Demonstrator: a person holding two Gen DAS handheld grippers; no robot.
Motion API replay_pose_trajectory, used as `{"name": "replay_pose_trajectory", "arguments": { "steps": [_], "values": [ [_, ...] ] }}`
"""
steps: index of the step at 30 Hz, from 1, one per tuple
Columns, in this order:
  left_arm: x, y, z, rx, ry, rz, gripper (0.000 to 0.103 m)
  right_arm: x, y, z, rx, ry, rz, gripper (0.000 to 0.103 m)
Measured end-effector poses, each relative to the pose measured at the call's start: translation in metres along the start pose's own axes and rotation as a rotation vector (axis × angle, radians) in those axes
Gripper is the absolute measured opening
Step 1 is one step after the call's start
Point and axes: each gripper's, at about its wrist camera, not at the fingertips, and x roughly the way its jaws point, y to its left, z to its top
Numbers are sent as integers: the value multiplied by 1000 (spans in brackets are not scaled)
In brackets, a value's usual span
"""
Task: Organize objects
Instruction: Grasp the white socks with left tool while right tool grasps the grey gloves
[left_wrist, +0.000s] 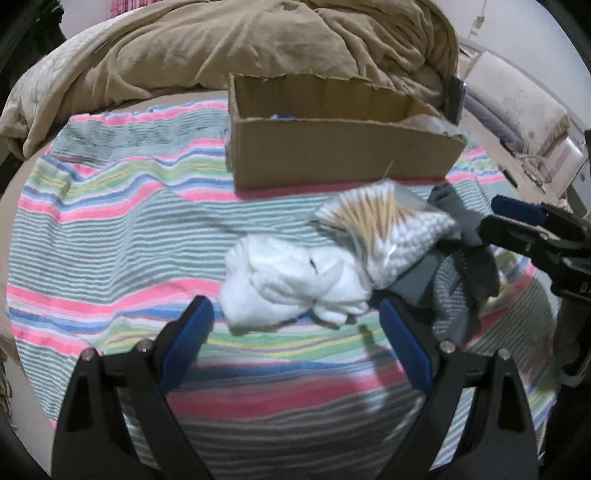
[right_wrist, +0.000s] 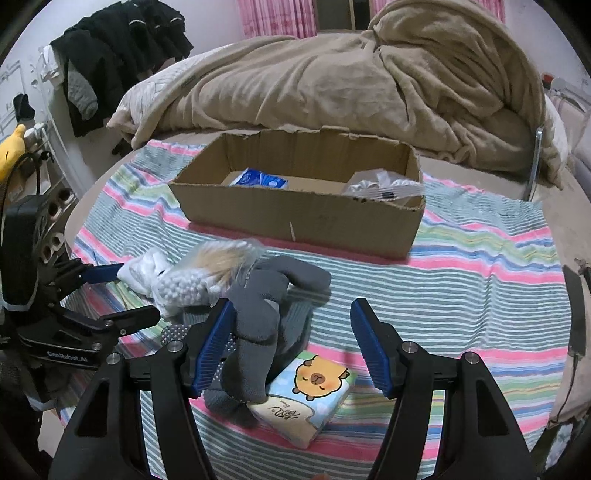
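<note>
Closest to the right gripper (right_wrist: 291, 347) is a capybara-print tissue pack (right_wrist: 308, 397), lying flat on the striped towel (right_wrist: 461, 288) with a grey sock (right_wrist: 258, 332) flopped over its near-left corner. That gripper's jaws are spread wide with nothing pinched; the sock just brushes the left finger, so my guess is it's lining up for either the sock or the pack.

Left gripper (left_wrist: 295, 332) is spread apart too and holds nothing, hovering just short of a balled white cloth (left_wrist: 291, 284), probably a rolled sock. A clear bag of cotton swabs (left_wrist: 376, 229) rests partly on top of that cloth, which is why it sits tilted.

All these loose bits are heaped on the near side of the cardboard box (right_wrist: 295, 218), which looks like the drop spot. Inside the box there's a blue packet (right_wrist: 258, 180) toward its left end and a crinkly plastic bag (right_wrist: 380, 186) at its right end, with room between them for the pile.
</note>
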Motion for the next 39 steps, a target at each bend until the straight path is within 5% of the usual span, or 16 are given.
{"name": "replay_pose_trajectory", "arguments": {
  "steps": [7,21,22,27,39],
  "values": [
    [12,-19,3,107,8,92,93,10,-3,-1,9,23,10,69],
    [29,-12,10,81,52,48,78,25,12,-4,-28,69,37,68],
    [28,-11,10,77,45,45,77,27,13,-5,-28,76,43,67],
    [21,-8,7,53,8,28,66,28,10,-7,-13,74,86,30],
    [8,-4,4,21,-50,-9,58,6,6,-5,2,16,86,25]
  ]
}}
